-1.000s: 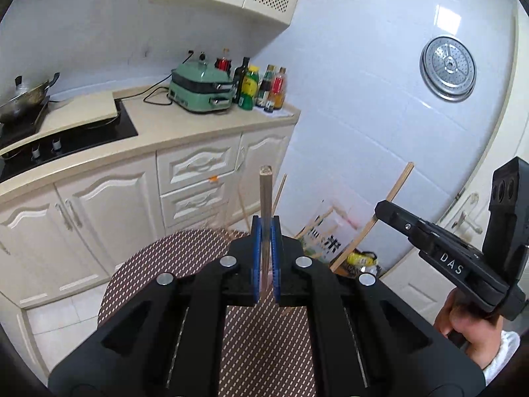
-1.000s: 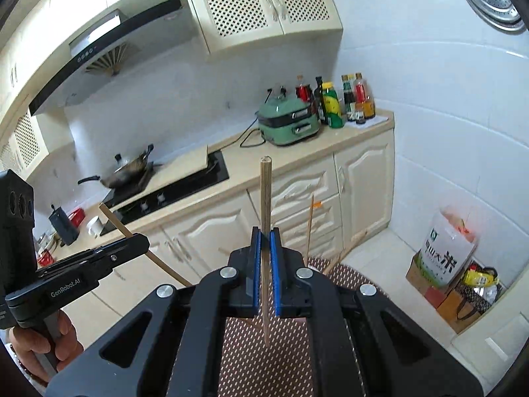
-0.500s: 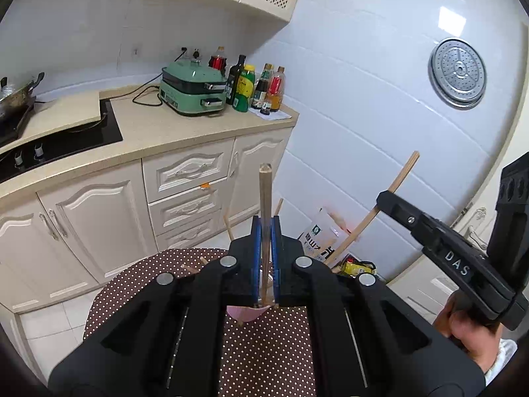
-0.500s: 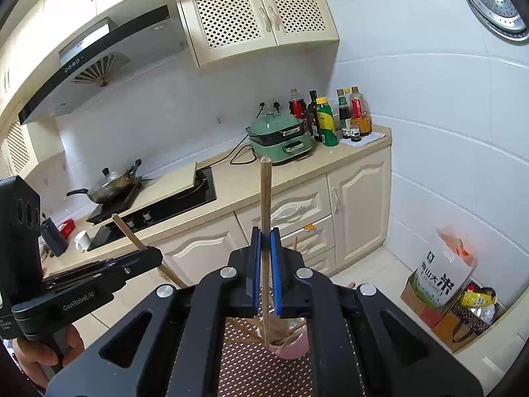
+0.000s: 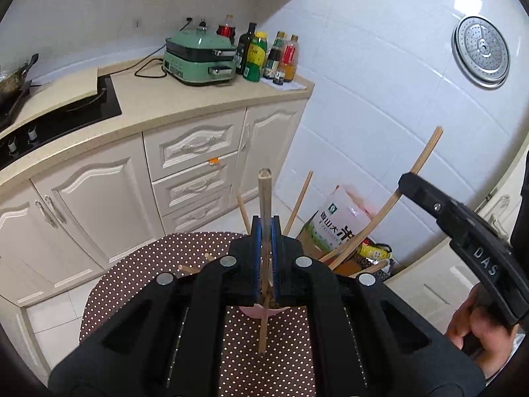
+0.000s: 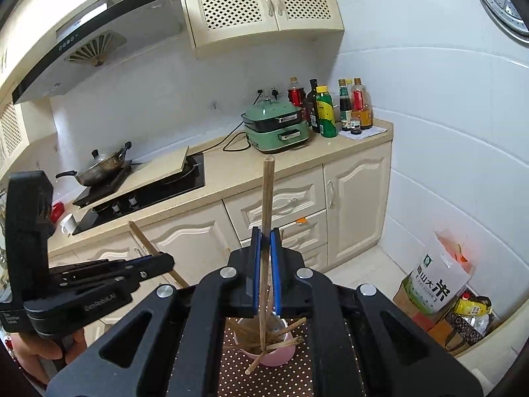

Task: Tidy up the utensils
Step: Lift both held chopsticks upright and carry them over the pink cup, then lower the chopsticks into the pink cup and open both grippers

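My left gripper [image 5: 265,228] is shut on a wooden chopstick [image 5: 264,198] that stands upright above the dotted table [image 5: 158,264]. My right gripper [image 6: 265,241] is shut on another wooden chopstick [image 6: 267,198], whose lower end reaches into a pink cup [image 6: 264,355] holding several chopsticks. In the left wrist view the pink cup [image 5: 261,311] shows just below my fingers, mostly hidden, with chopsticks [image 5: 299,201] sticking out. The right gripper [image 5: 459,228] shows at the right there; the left gripper [image 6: 99,284] shows at the left in the right wrist view.
A round table with a brown dotted cloth [image 6: 264,377] carries the cup. Behind stand kitchen cabinets [image 5: 185,165], a counter with a green cooker [image 5: 198,59] and bottles [image 5: 264,56], a hob [image 6: 142,192] with a wok [image 6: 102,165], and a rice bag [image 6: 436,281] on the floor.
Both grippers have come down and forward over the table with their chopsticks. The pink cup has come into view under them. The right chopstick's lower end now sits in the cup.
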Motion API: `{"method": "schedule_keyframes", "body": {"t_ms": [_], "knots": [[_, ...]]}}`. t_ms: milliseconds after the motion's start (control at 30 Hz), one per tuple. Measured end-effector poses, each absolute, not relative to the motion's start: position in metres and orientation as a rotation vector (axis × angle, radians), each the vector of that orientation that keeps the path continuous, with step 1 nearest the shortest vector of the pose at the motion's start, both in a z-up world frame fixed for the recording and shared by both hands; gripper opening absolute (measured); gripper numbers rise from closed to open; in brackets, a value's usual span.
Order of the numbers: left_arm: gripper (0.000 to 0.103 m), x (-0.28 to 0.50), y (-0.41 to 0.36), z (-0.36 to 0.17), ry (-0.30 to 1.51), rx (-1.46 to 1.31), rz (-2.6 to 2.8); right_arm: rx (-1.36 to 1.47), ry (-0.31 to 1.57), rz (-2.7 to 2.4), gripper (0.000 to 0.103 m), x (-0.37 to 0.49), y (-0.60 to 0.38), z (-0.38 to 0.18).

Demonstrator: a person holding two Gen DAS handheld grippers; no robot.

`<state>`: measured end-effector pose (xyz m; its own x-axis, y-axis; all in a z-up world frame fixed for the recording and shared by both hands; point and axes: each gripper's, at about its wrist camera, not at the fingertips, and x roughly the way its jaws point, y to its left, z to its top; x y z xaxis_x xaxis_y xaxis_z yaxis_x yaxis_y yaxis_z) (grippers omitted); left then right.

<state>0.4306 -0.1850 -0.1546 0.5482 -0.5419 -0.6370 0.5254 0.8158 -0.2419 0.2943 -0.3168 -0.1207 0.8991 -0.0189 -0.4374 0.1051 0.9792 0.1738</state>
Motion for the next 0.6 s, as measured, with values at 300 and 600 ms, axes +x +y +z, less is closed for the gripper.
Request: {"method": "schedule_keyframes", "body": {"t_ms": [300,600], "knots": [[0.006,0.432,-0.193,-0.18,0.824,0.025,-0.639,0.164,0.508,-0.03,0.005,0.304,-0.309,-0.138],[0.006,0.429,-0.198,-0.199,0.88,0.058,-0.662,0.125,0.605,0.0,0.005,0.309,-0.293,-0.163]]}}
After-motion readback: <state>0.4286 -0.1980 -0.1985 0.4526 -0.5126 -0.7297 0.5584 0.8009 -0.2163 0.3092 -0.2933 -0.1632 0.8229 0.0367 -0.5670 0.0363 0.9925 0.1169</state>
